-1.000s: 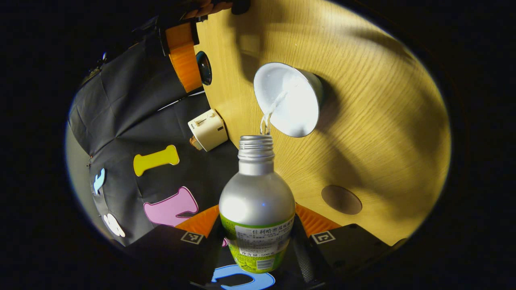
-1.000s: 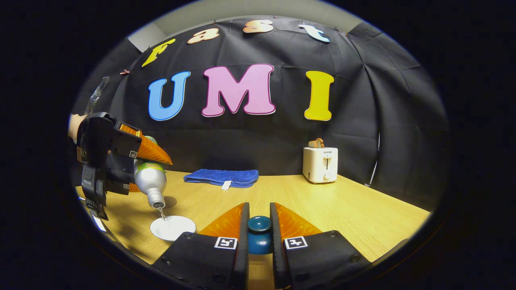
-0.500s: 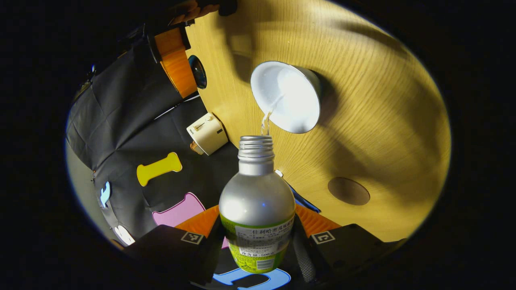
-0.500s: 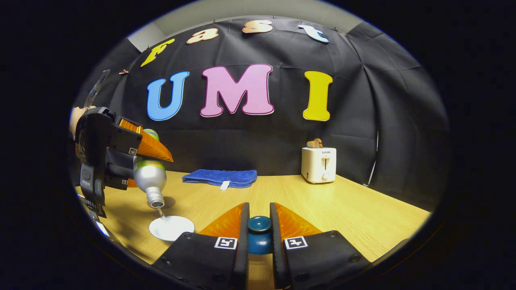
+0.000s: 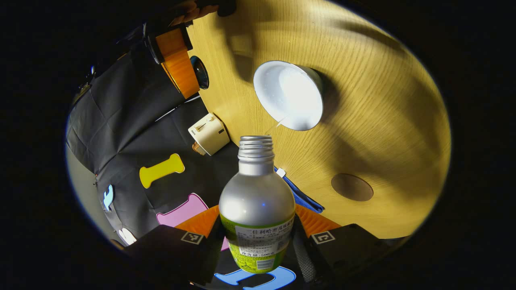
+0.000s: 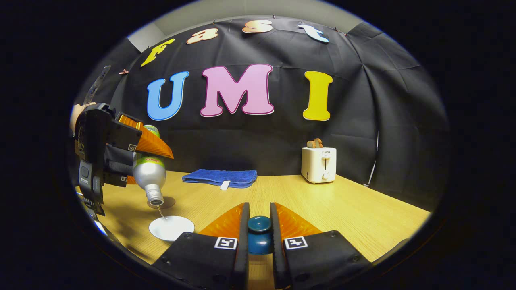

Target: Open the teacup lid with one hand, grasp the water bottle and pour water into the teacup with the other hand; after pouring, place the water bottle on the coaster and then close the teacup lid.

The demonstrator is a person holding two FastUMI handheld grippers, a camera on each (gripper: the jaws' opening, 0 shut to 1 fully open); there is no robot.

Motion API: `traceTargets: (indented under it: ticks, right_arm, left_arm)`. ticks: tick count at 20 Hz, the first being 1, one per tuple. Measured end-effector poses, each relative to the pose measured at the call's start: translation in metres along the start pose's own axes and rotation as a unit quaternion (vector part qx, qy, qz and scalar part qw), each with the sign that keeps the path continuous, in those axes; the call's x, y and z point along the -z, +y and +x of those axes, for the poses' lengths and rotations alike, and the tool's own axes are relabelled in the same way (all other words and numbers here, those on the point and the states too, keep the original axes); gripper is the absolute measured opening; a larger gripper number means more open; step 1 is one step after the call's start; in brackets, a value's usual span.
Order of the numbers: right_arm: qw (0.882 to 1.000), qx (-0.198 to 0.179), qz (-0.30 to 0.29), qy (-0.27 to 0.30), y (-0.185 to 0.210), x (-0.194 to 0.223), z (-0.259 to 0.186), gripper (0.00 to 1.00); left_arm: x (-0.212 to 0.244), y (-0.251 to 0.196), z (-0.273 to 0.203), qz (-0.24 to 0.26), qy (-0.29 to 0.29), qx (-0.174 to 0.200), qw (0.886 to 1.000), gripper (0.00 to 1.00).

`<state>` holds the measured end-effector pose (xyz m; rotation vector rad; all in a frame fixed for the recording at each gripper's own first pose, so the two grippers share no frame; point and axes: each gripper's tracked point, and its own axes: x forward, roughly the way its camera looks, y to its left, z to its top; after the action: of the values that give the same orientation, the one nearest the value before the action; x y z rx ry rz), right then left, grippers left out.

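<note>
Item, task progress: we are judging the lid step done and the pour near its end. We are holding the teacup lid [image 6: 259, 233] clamped between both fingers of our right gripper [image 6: 259, 241], clear of the cup. Our left gripper [image 5: 258, 245] is gripping the water bottle [image 5: 256, 209] on both sides, tilted neck-down, and a thin thread of water is falling from its mouth into the open teacup [image 5: 289, 96] just ahead of and below that claw. Left to do: bottle onto the coaster [image 5: 352, 187], lying beyond the cup; lid back on. Item, surroundings: a wooden table [image 6: 342, 205] is carrying a folded blue towel [image 6: 219, 177] and a toaster [image 6: 319, 164], both well ahead of our right claw, before a black cloth wall.
</note>
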<state>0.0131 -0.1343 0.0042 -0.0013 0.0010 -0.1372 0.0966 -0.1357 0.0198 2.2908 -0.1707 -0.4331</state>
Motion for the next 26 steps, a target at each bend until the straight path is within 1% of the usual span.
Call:
traceTargets:
  ticks: [7, 16, 17, 18, 19, 20, 21, 22, 23, 24, 25, 26]
  right_arm:
    - [1.0, 0.0, 0.0, 0.0, 0.0, 0.0, 0.0, 0.28]
    - [1.0, 0.0, 0.0, 0.0, 0.0, 0.0, 0.0, 0.28]
    - [1.0, 0.0, 0.0, 0.0, 0.0, 0.0, 0.0, 0.28]
    - [1.0, 0.0, 0.0, 0.0, 0.0, 0.0, 0.0, 0.28]
    - [1.0, 0.0, 0.0, 0.0, 0.001, 0.0, 0.0, 0.28]
    - [1.0, 0.0, 0.0, 0.0, 0.0, 0.0, 0.0, 0.28]
    - [1.0, 0.0, 0.0, 0.0, 0.0, 0.0, 0.0, 0.28]
    - [1.0, 0.0, 0.0, -0.001, 0.0, 0.0, 0.001, 0.28]
    - [1.0, 0.0, 0.0, 0.0, 0.0, 0.0, 0.0, 0.28]
    - [1.0, 0.0, 0.0, 0.0, 0.0, 0.0, 0.001, 0.28]
    - [1.0, 0.0, 0.0, 0.0, 0.0, 0.0, 0.001, 0.28]
    - [1.0, 0.0, 0.0, 0.0, 0.0, 0.0, 0.0, 0.28]
  left_arm:
    - [0.0, 0.0, 0.0, -0.01, 0.0, -0.007, 1.0, 0.82]
    - [-0.004, -0.005, -0.001, -0.062, -0.01, -0.031, 0.998, 0.82]
    - [-0.004, -0.005, -0.001, -0.077, -0.01, -0.036, 0.996, 0.82]
    - [-0.003, -0.007, 0.001, -0.105, -0.012, -0.042, 0.994, 0.82]
    - [-0.005, -0.01, 0.001, -0.143, -0.013, -0.049, 0.988, 0.82]
    - [-0.004, -0.012, 0.002, -0.186, -0.013, -0.058, 0.981, 0.81]
    - [-0.005, -0.015, 0.0, -0.233, -0.012, -0.069, 0.97, 0.82]
    - [-0.005, -0.019, -0.002, -0.283, -0.012, -0.08, 0.956, 0.82]
    - [-0.006, -0.022, -0.006, -0.336, -0.013, -0.092, 0.937, 0.82]
    - [-0.005, -0.021, -0.01, -0.39, -0.015, -0.107, 0.914, 0.81]
    - [-0.005, -0.022, -0.013, -0.441, -0.017, -0.121, 0.889, 0.81]
    - [-0.003, -0.02, -0.018, -0.489, -0.02, -0.139, 0.861, 0.81]
